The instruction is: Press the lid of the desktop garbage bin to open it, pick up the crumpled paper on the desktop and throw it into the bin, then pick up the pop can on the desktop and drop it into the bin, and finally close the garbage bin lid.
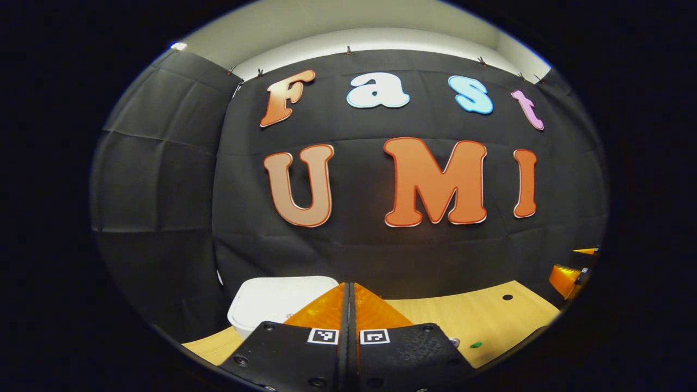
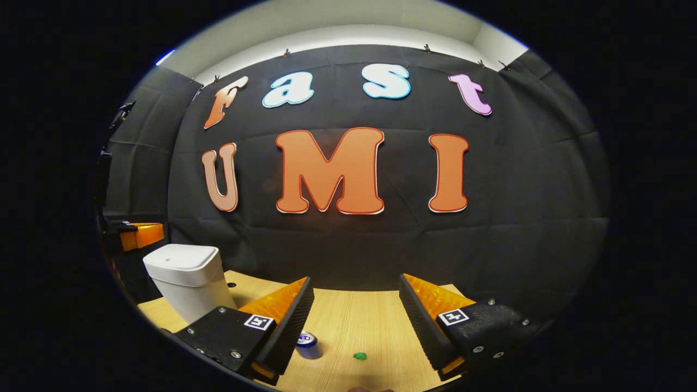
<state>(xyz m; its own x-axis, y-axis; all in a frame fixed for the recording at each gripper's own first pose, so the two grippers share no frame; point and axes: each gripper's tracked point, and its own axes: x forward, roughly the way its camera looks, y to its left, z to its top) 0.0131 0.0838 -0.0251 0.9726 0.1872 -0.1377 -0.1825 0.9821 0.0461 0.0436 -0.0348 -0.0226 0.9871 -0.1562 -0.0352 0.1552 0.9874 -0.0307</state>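
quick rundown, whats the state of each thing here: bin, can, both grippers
white plastic desktop garbage bin: upright on the wooden desk, lid closed
blue and silver pop can: standing upright on the light wooden desk, not held
left gripper: fingers shut together, holding nothing, in front of the bin
right gripper: open wide, empty, above the can

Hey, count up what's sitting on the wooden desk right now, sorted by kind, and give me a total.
Garbage bin: 1, white, lid down
Pop can: 1
Small green object: 1, too small to identify
Total: 3
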